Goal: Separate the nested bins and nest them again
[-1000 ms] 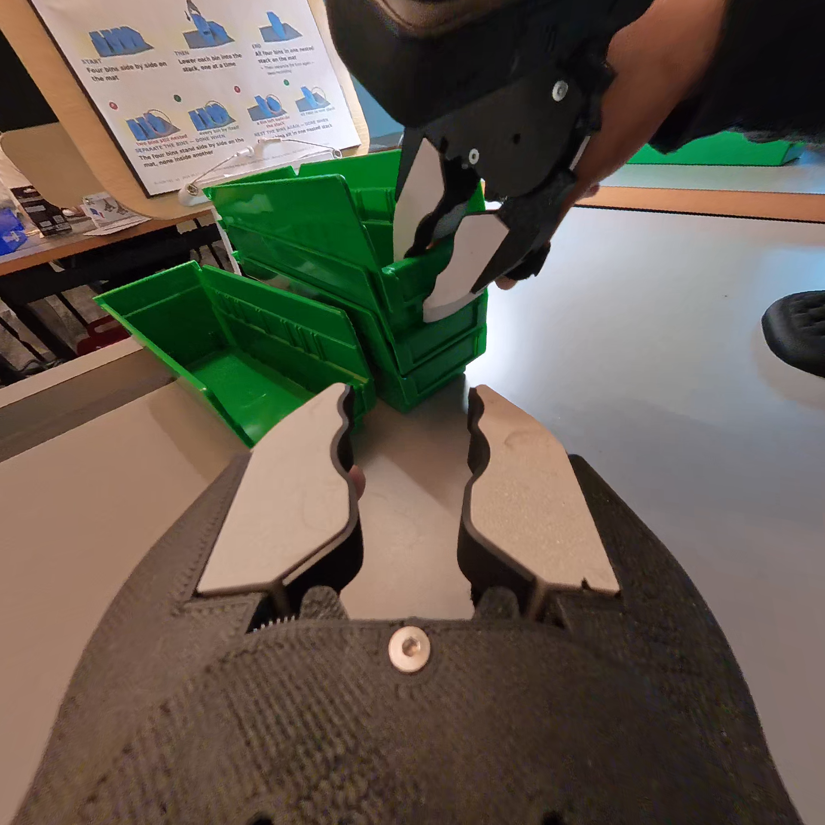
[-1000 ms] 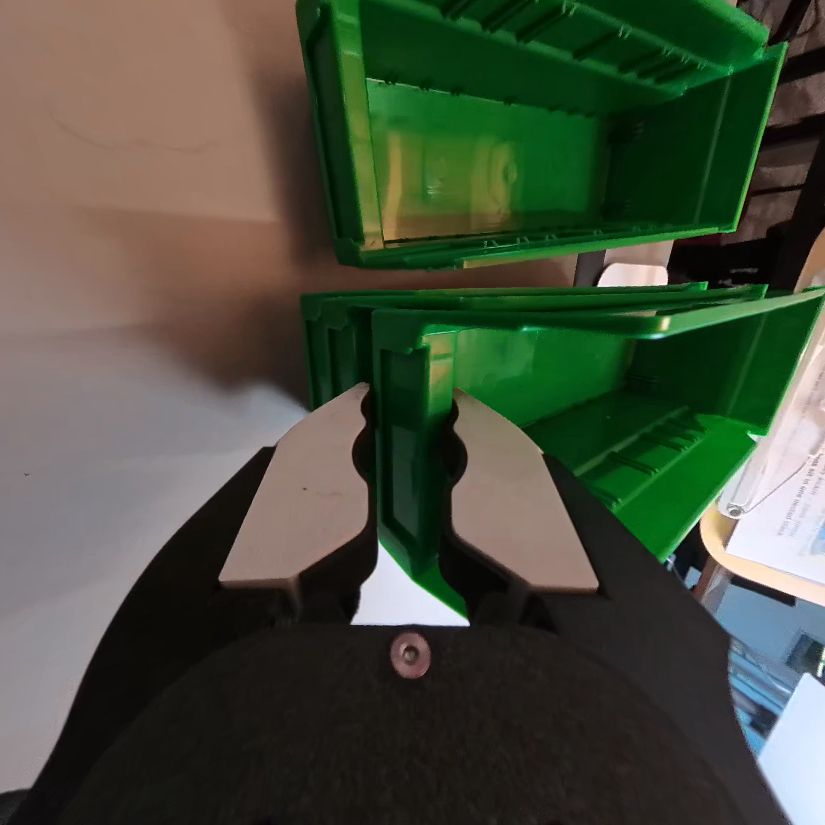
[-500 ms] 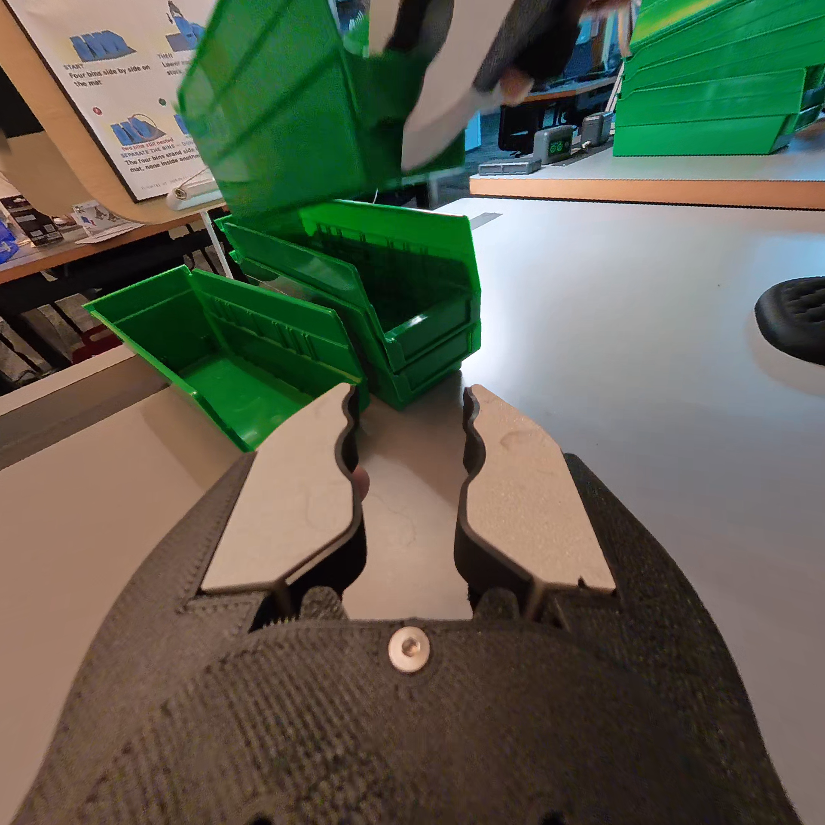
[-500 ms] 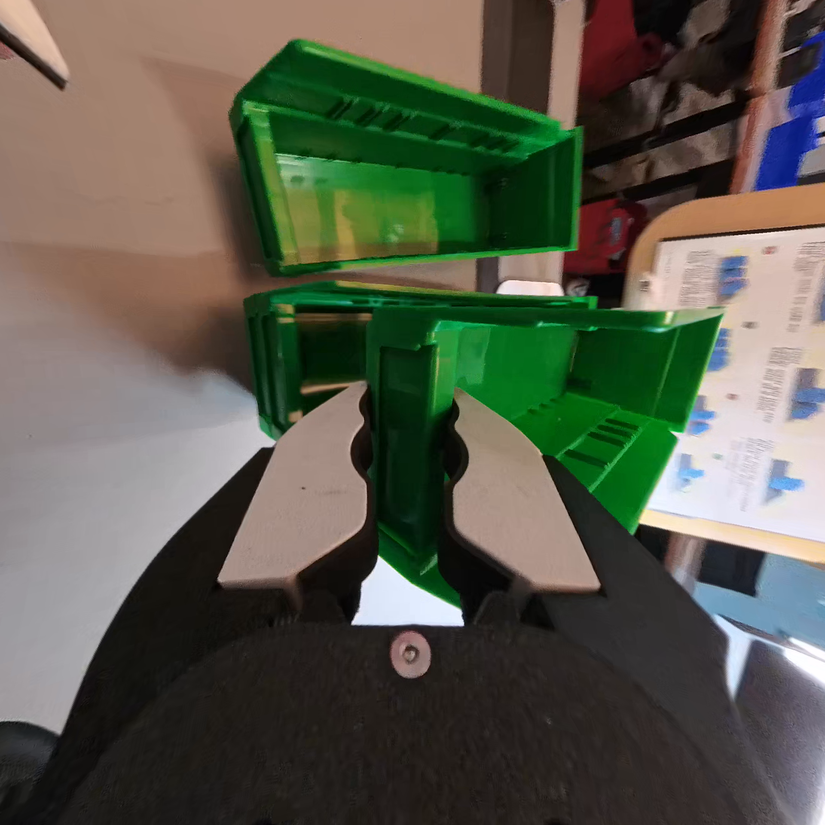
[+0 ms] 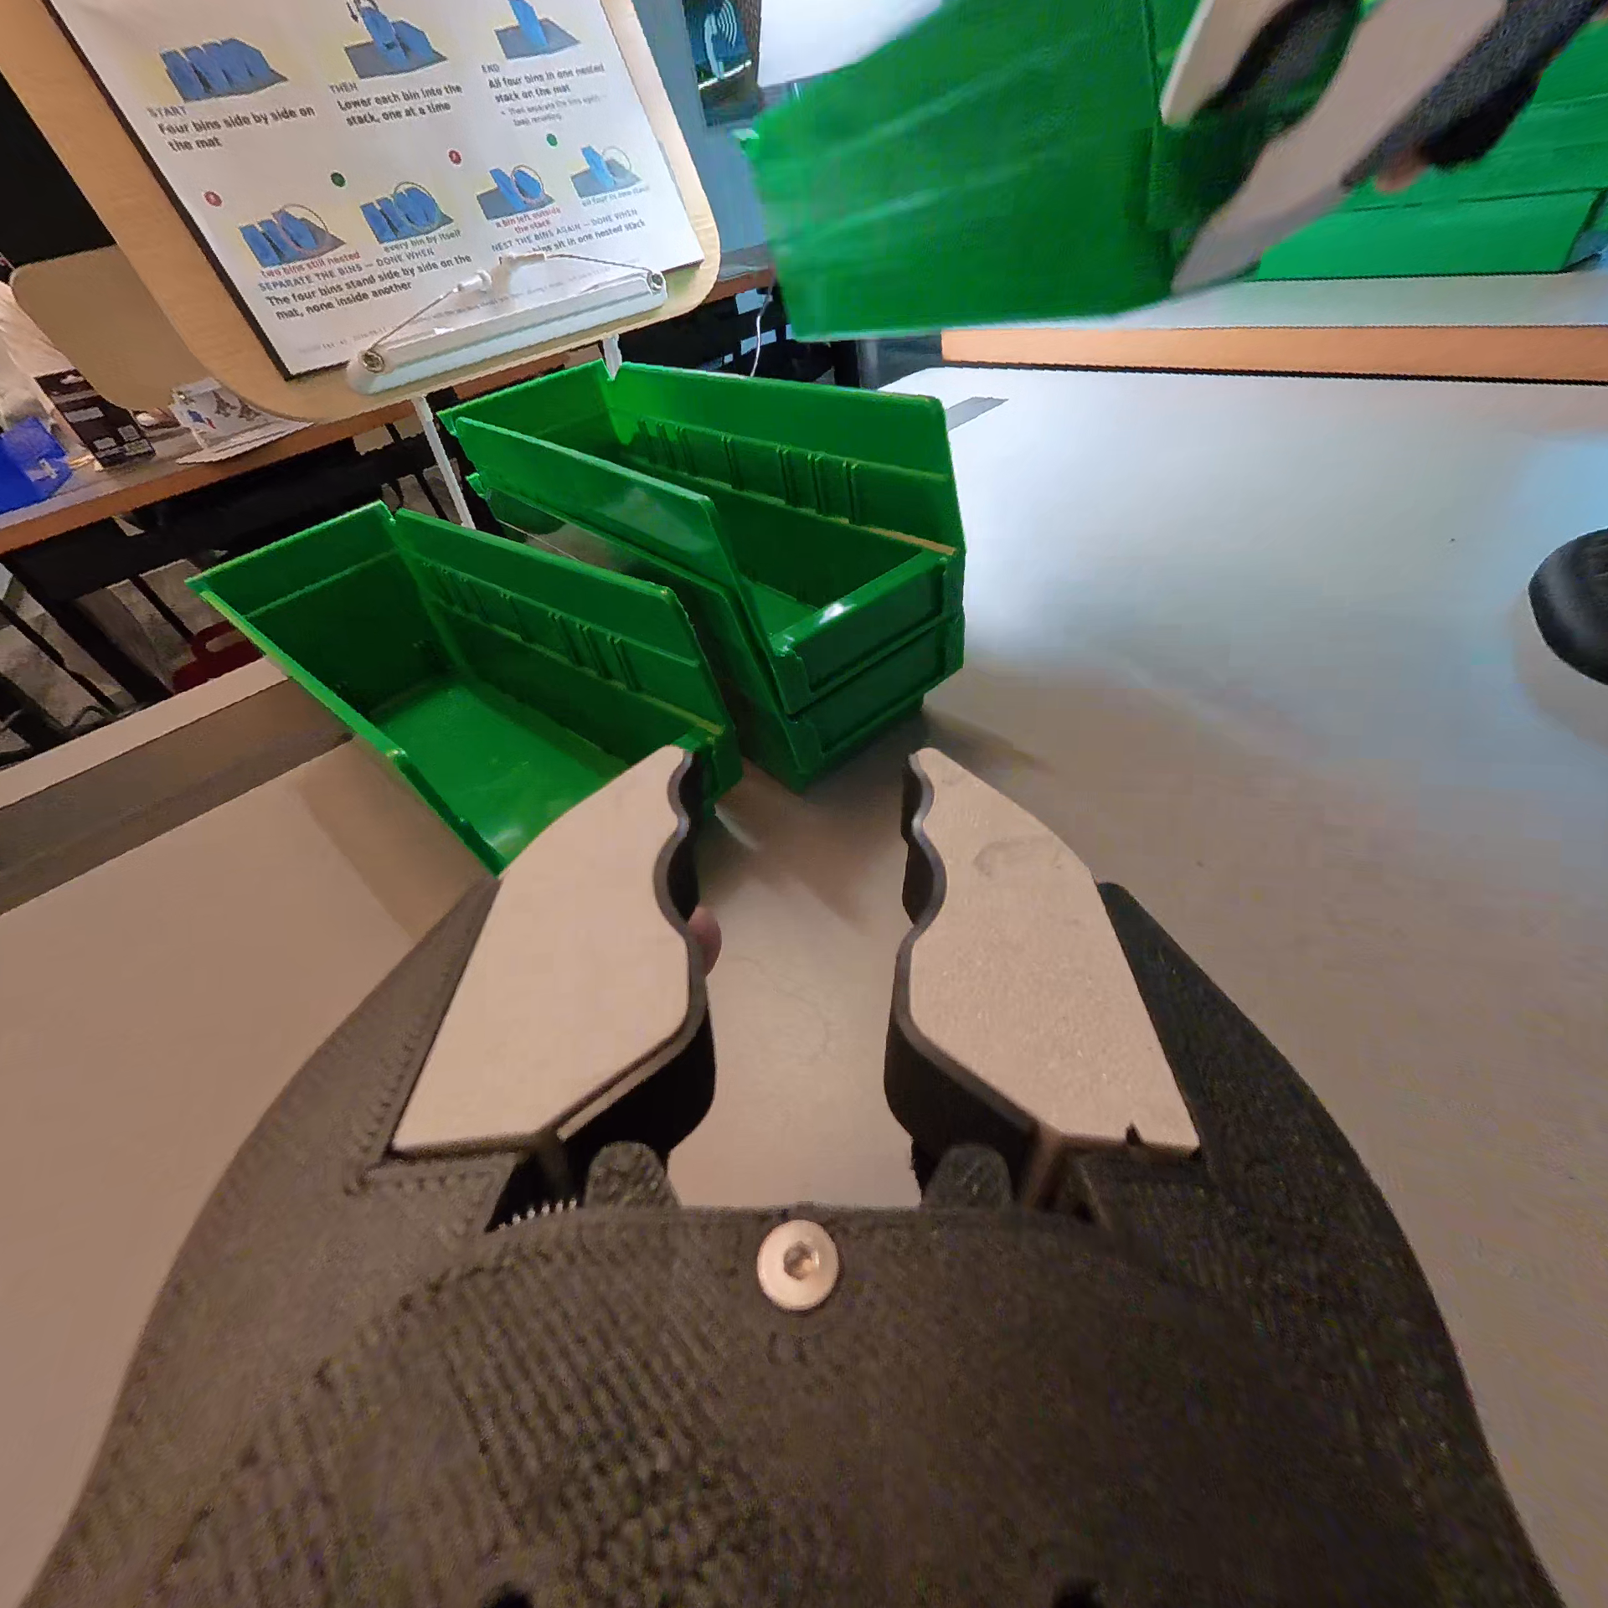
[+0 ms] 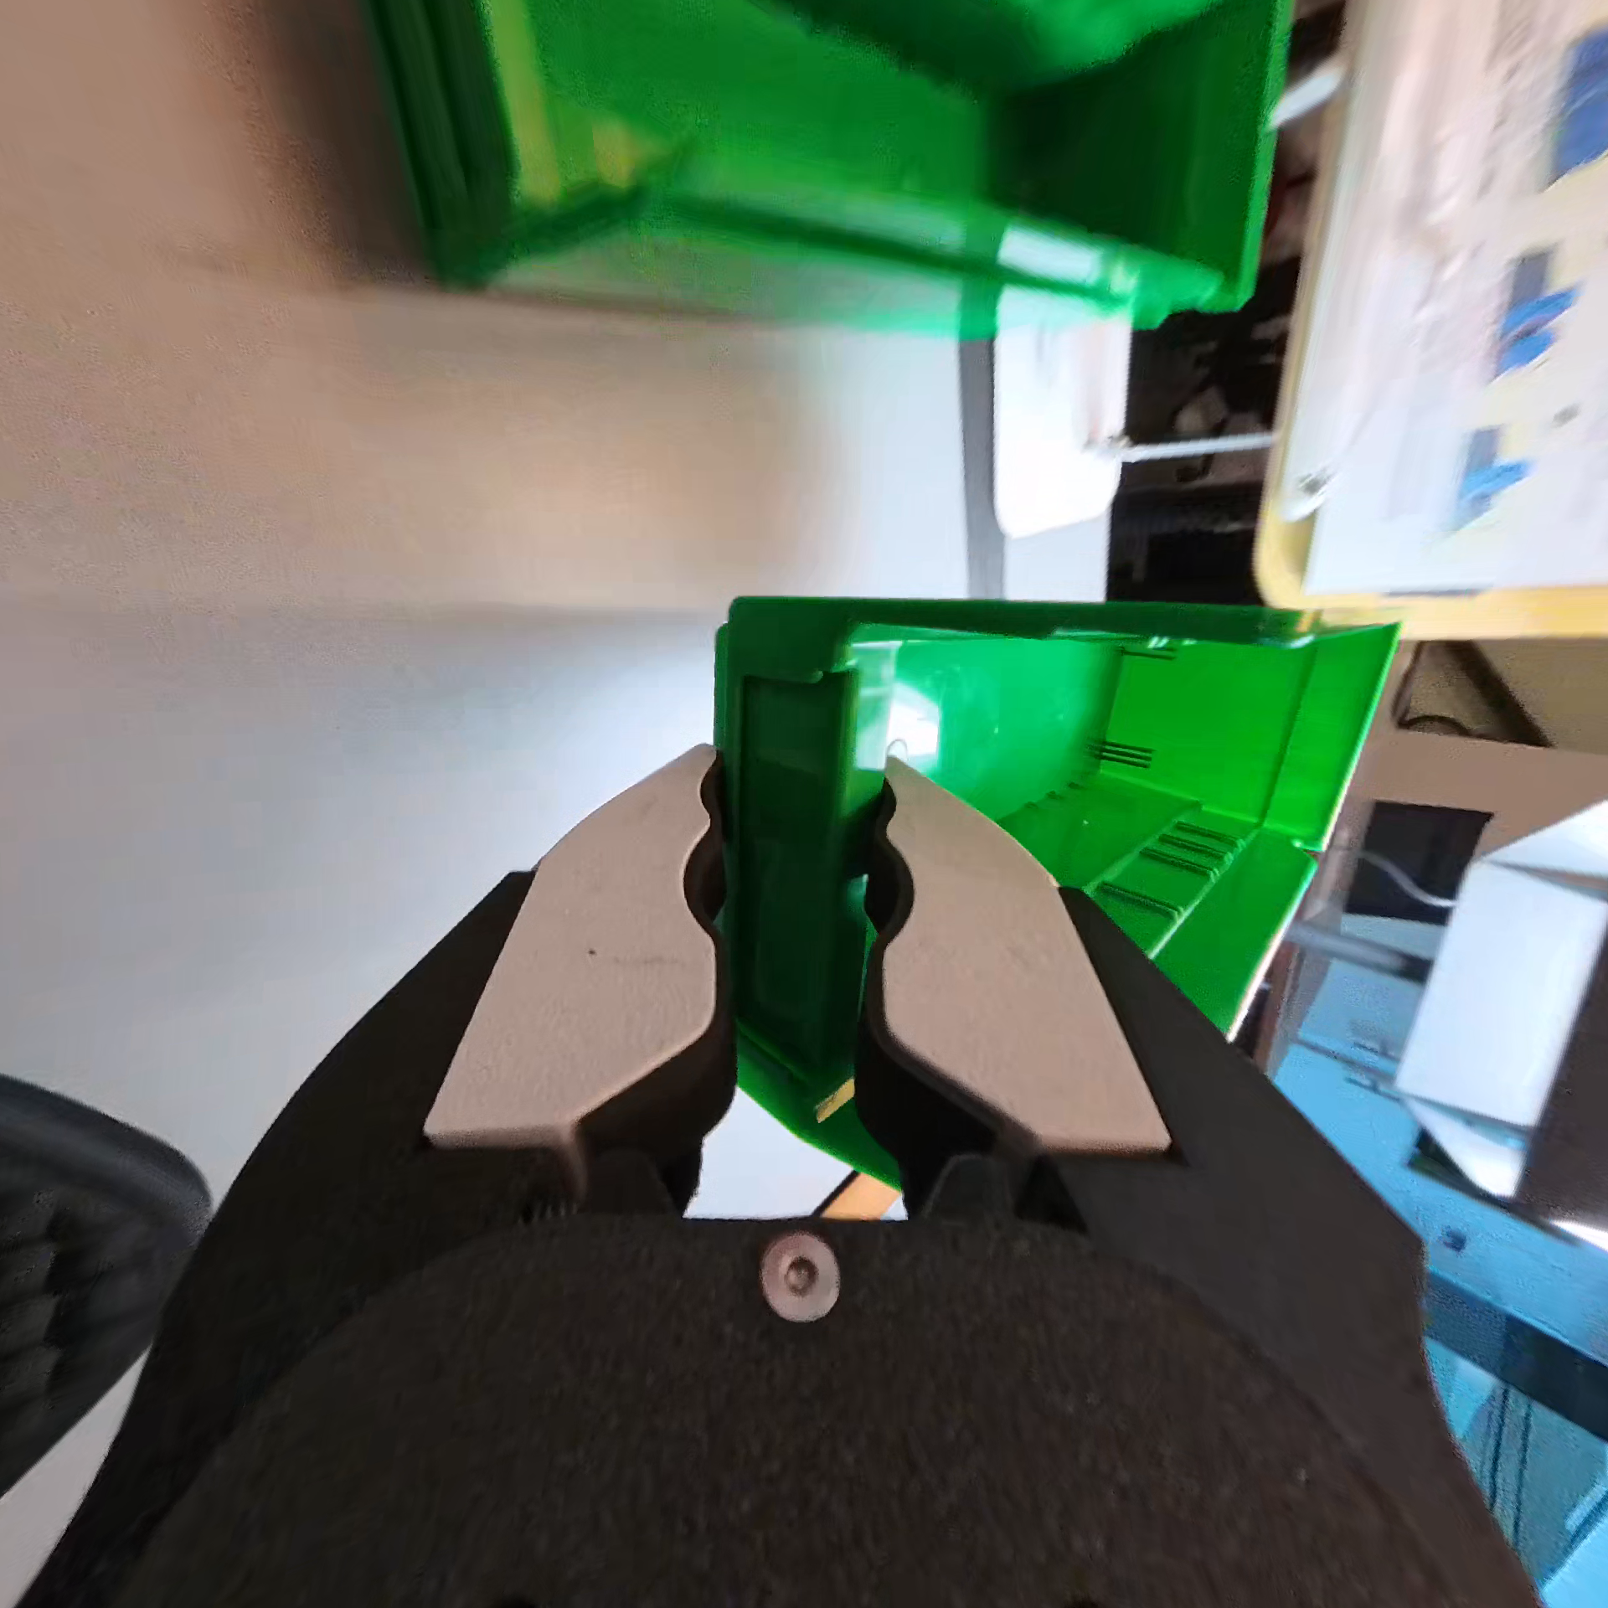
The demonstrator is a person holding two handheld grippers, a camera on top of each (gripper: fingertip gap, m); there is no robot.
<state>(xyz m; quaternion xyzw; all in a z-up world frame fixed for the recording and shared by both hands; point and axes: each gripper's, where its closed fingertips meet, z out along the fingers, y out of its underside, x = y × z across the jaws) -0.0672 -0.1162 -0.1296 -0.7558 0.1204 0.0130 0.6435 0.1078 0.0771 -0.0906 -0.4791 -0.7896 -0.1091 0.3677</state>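
Note:
My right gripper point(image 6: 796, 766) is shut on the front lip of a green bin point(image 6: 1131, 783) and holds it in the air. That lifted bin point(image 5: 957, 183) shows blurred at the top right of the left wrist view, with the right gripper point(image 5: 1288, 130) on it. A stack of nested green bins point(image 5: 835, 592) stands on the grey table point(image 5: 1262, 696). A single green bin point(image 5: 452, 661) stands just left of the stack. My left gripper point(image 5: 796, 774) is open and empty, low over the table in front of both. The bins on the table point(image 6: 783, 148) show blurred in the right wrist view.
An instruction sheet on a wooden clipboard point(image 5: 418, 174) stands behind the bins. A black round object point(image 5: 1566, 609) lies at the table's right edge. More green bins point(image 5: 1436, 235) sit on a far table. Shelves and clutter lie beyond the left table edge. The tips of one gripper are about 25 centimeters away from the tips of the other. To the black round object point(image 5: 1566, 609): right tips about 20 centimeters, left tips about 35 centimeters.
My right gripper has lifted the top bin off the stack and carried it up and to the right. The left gripper has stayed in place, open.

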